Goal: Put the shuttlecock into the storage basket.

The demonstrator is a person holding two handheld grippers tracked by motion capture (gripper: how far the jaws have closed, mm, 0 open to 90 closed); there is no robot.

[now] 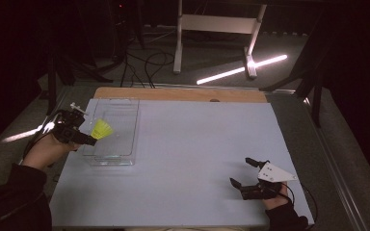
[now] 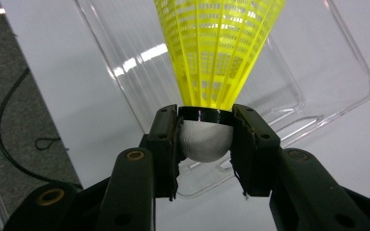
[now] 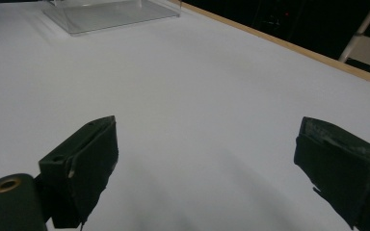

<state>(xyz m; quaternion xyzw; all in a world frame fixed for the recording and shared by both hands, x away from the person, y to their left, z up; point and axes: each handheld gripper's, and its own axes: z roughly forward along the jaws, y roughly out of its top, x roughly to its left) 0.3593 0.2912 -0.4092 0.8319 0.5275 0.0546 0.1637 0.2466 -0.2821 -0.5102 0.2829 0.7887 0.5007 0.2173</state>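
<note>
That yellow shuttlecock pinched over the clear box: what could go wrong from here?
The left gripper holds the shuttlecock only by its rounded white cork, so it might pivot or squirt out. The clear plastic container looks light; a bump on its wall could slide it across the white table. Released from above, the shuttlecock may bounce out or land on the rim. The right gripper is open, far off, and unlikely to steady anything.
</note>
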